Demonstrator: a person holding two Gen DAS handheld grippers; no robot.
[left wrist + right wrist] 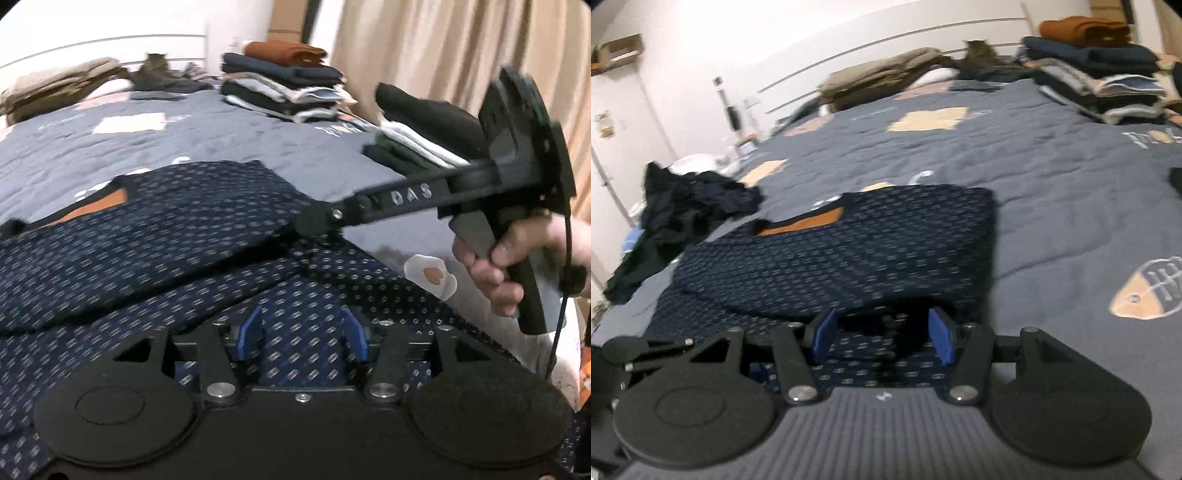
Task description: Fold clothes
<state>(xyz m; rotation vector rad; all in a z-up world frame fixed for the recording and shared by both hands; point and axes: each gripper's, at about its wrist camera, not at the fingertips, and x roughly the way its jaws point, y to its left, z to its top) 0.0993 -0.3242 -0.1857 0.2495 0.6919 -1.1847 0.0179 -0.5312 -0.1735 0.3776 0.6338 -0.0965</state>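
Grey quilt with fish and patch prints covers the bed (1052,192), and on it lies the patterned navy shirt (849,251), partly folded, with 1 side already turned over the body and an orange inner collar showing at its far end. The left gripper (303,332) hangs low over the near part of the shirt; its blue fingers (249,332) stand apart and released, with only flat cloth seen between them, nothing pinched. The right gripper (882,334) is at the near hem, its blue fingers (940,336) also parted; the turned-over layer hangs just in front of them and a dark fold sits between, but I cannot see the pads pressing on it, so I judge it is not grasping. In the left view a hand (495,269) holds this right gripper by its handle. The risk, in my judgement: if the fingers close on only the top layer, the lower one will stay behind and the fold will become crooked; if they catch the quilt too, it will be pulled up. A fast drag could also open the side already folded. Counted: 1 shirt in work, 2 stacks of folded clothes (284,88) on the right side, 1 unfolded dark heap (690,210) on the left, 1 beige bundle (886,70) near the headboard, 2 grippers.
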